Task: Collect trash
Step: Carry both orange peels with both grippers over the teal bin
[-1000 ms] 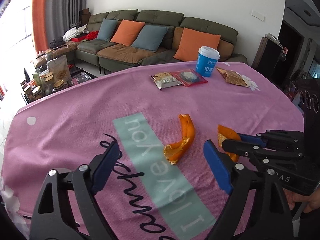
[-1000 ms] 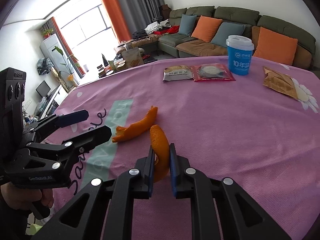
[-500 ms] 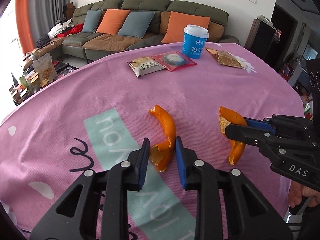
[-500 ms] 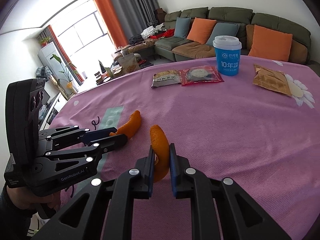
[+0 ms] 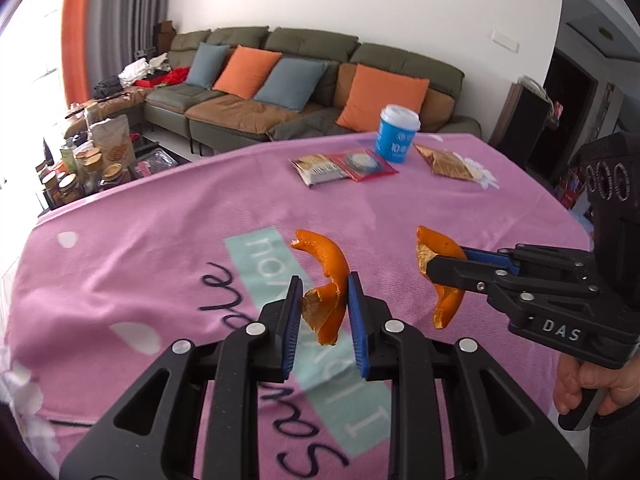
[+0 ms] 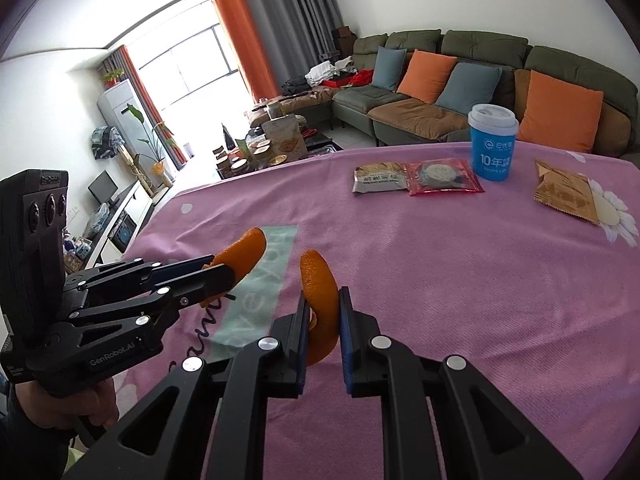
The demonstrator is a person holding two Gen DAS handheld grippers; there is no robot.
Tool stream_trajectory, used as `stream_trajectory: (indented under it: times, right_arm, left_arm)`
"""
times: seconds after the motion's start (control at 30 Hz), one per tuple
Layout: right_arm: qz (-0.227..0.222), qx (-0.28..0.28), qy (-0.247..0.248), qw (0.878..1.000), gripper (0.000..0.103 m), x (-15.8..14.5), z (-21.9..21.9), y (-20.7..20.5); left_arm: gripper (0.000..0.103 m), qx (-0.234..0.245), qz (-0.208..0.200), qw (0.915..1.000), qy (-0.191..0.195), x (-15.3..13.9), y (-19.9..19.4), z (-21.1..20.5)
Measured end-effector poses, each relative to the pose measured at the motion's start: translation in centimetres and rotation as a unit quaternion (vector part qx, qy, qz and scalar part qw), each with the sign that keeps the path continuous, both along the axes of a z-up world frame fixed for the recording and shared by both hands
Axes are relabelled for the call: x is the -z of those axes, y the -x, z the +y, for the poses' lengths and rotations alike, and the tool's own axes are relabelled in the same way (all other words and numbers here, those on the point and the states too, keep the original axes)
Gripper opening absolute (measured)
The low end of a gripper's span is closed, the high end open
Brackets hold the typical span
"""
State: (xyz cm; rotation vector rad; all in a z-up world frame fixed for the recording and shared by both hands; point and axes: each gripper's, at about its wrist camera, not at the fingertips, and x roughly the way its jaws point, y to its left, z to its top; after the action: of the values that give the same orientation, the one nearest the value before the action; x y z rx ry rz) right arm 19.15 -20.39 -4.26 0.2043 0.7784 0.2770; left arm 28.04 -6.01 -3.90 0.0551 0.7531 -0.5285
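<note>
A: Living room, round table under a pink cloth (image 5: 168, 264), green sofa (image 5: 304, 80) behind. Trash on the far side: blue cup (image 5: 396, 134), grey wrapper (image 5: 320, 168), red wrapper (image 5: 366, 164), brown wrapper (image 5: 444, 164)

B: And the grippers?

A: Left gripper (image 5: 324, 312) clamped on a curled strip of orange peel (image 5: 326, 276), pads pinching the ragged lower end, curved end sticking up clear of the cloth. Right gripper (image 6: 322, 320) closed on a second peel (image 6: 320, 296), gripped mid-length

B: Both off the table?

A: Looks so. In the left view the second peel hangs free below the right jaws, nothing under it

B: Why the end grip on the left?

A: My guess: the crumpled end gives the pads something thick to bite; the thin arc would slip

B: One piece per hand, then

A: Saves a trip, I'd judge. No bin in either view, so both peels wait in the air, held apart so they don't knock. Wrappers and cup untouched, well beyond
</note>
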Motion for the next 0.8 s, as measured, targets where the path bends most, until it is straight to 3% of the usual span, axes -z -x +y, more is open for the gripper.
stream_trajectory:
  times: [0.37, 0.8]
  right_arm:
    - [-0.031, -0.078, 0.017, 0.996, 0.012, -3.2, 7.9, 0.9]
    - [-0.062, -0.195, 0.032, 0.978, 0.012, -6.3, 20.8, 2.2]
  left_arm:
    - [0.023, -0.084, -0.053, 0.9949, 0.017, -4.2, 6.7, 10.2]
    - [0.023, -0.205, -0.099, 0.9737, 0.011, -7.1, 14.8, 23.2]
